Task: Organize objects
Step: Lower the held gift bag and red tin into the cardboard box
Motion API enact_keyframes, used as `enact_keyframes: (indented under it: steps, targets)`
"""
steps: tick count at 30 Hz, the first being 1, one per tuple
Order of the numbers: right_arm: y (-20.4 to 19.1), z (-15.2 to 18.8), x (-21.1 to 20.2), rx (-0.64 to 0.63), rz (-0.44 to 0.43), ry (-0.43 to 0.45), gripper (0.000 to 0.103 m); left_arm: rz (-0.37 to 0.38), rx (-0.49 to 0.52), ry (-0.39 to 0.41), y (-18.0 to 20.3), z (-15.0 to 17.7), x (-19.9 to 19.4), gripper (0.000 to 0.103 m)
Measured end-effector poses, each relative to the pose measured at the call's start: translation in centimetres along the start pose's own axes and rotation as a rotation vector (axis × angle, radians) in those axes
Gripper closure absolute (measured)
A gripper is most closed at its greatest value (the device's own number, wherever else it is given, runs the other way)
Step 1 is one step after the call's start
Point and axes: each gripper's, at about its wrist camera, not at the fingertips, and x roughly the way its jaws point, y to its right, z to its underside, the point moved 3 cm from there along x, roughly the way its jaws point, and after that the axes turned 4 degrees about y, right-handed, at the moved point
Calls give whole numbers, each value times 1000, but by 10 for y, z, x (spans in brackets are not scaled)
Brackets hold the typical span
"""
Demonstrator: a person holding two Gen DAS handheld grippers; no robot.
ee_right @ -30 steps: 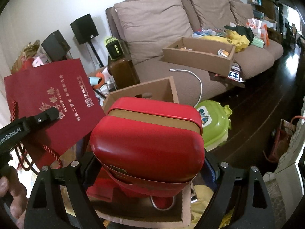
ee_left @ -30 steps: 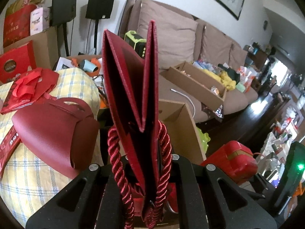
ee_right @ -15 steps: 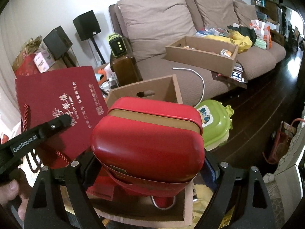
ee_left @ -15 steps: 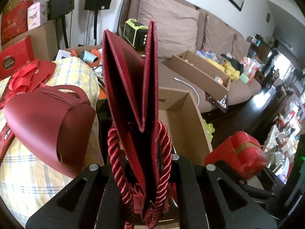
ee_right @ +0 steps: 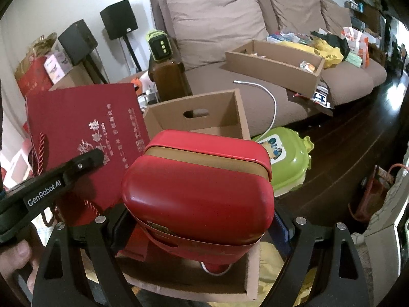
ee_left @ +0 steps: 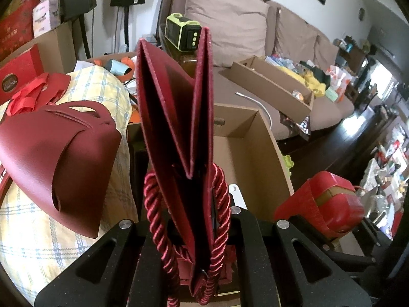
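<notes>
My left gripper [ee_left: 194,232] is shut on a flat dark red paper gift bag [ee_left: 179,117] with twisted rope handles, held upright above an open cardboard box [ee_left: 245,153]. The same bag [ee_right: 87,138] and the left gripper's finger [ee_right: 84,163] show at the left of the right wrist view. My right gripper [ee_right: 196,232] is shut on a red tin with a gold band [ee_right: 199,189], held over the cardboard box [ee_right: 199,115]. The tin also shows at the right of the left wrist view [ee_left: 329,204].
A maroon folded handbag-shaped box [ee_left: 53,158] lies on a yellow checked cloth [ee_left: 33,235] at left. A green plastic case [ee_right: 288,158] sits on the floor right of the box. Behind are a brown sofa [ee_right: 230,20] with a long cardboard tray [ee_right: 276,64], and black speakers [ee_right: 117,18].
Both grippers have moved forward and lower toward the cardboard box with their loads. The red bag has shifted right, closer to the tin.
</notes>
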Motion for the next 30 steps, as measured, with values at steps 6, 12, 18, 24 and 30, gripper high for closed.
enact_keyframes:
  steps: [6,12,18,24,30]
  targets:
    - [1,4,5,-2,5,-32,15,-2,47,-18,8,1,5,96]
    - [4,5,8,4,11,-50,15,-13,96,-3,17,-10,13,95]
    - [8,7,10,14,21,-66,15,-20,142,33,30,-30,22,95]
    - [12,6,11,27,26,-73,15,11,120,118,40,-55,22,95]
    - [12,11,19,22,30,-116,15,-5,215,122,55,-55,34,95]
